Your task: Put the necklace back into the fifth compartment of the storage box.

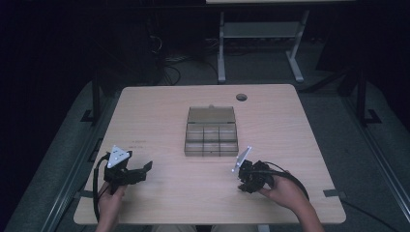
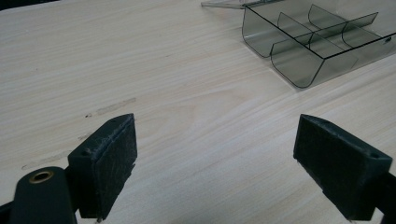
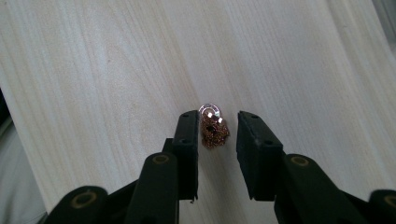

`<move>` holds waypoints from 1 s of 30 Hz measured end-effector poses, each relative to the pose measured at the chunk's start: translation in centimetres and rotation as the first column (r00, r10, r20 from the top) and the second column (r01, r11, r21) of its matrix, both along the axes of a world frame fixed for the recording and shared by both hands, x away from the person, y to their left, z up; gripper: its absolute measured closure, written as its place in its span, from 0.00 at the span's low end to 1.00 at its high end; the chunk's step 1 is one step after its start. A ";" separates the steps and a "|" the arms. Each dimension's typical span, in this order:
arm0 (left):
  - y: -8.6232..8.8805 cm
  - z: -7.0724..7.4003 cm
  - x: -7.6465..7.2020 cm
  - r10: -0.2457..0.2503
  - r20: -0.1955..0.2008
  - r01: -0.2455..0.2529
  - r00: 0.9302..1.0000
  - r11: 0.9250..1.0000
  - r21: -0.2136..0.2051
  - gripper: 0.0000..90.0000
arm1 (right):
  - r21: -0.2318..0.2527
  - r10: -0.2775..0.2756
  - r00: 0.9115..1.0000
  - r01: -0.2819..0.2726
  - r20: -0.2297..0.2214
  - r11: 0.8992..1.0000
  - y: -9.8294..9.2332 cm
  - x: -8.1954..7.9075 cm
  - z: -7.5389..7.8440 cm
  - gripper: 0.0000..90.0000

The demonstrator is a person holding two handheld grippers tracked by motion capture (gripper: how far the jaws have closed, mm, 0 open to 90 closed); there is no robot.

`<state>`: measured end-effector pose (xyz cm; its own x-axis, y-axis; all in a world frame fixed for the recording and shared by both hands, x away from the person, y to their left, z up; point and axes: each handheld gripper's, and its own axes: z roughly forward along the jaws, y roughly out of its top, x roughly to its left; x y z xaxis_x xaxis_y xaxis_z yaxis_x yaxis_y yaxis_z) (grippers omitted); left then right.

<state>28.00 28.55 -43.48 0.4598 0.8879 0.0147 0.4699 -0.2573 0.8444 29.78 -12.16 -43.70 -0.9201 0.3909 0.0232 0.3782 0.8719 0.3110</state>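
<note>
Right tool (image 3: pixel 217 135), jaws slightly apart, straddles a small coppery chain bundle with a silver ring (image 3: pixel 213 127) lying on the surface (image 3: pixel 93 70). Close squarely on the bundle's middle. Left tool (image 2: pixel 215 163) gapes wide, near the compartment box (image 2: pixel 313 42).

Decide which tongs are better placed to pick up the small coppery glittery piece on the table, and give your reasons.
The right tongs: their jaws already straddle the small coppery glittery piece with a silver ring. The left tongs gape over bare pale wooden table.
</note>
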 end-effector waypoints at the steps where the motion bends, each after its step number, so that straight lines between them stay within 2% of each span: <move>1: 0.0 0.0 0.0 0.000 0.000 0.000 1.000 1.000 -0.001 0.15 | -0.003 0.002 1.000 -0.002 -0.005 1.000 0.0 0.0 0.0 0.79; 6: -0.1 -0.1 -0.1 0.001 -0.003 -0.001 1.000 1.000 -0.002 0.15 | -0.003 -0.005 0.999 0.005 -0.042 1.000 0.1 0.3 -0.2 0.81; 13: -0.2 -0.1 -0.1 -0.001 0.000 0.001 1.000 1.000 -0.001 0.15 | -0.003 -0.010 0.998 0.010 -0.058 1.000 0.1 0.5 -0.3 0.87; 16: -0.2 0.0 -0.1 -0.001 -0.003 0.001 1.000 1.000 0.000 0.15 | -0.010 -0.005 0.997 0.005 -0.071 1.000 0.1 0.7 -0.2 0.93; 25: -0.1 0.0 -0.1 0.003 -0.002 -0.003 1.000 1.000 -0.001 0.15 | -0.010 0.003 0.998 -0.004 -0.068 1.000 0.2 0.8 -0.1 0.96; 30: 0.0 0.0 0.0 0.004 -0.004 -0.004 1.000 1.000 0.002 0.15 | -0.001 0.001 0.998 -0.001 -0.061 1.000 0.2 0.7 0.5 0.96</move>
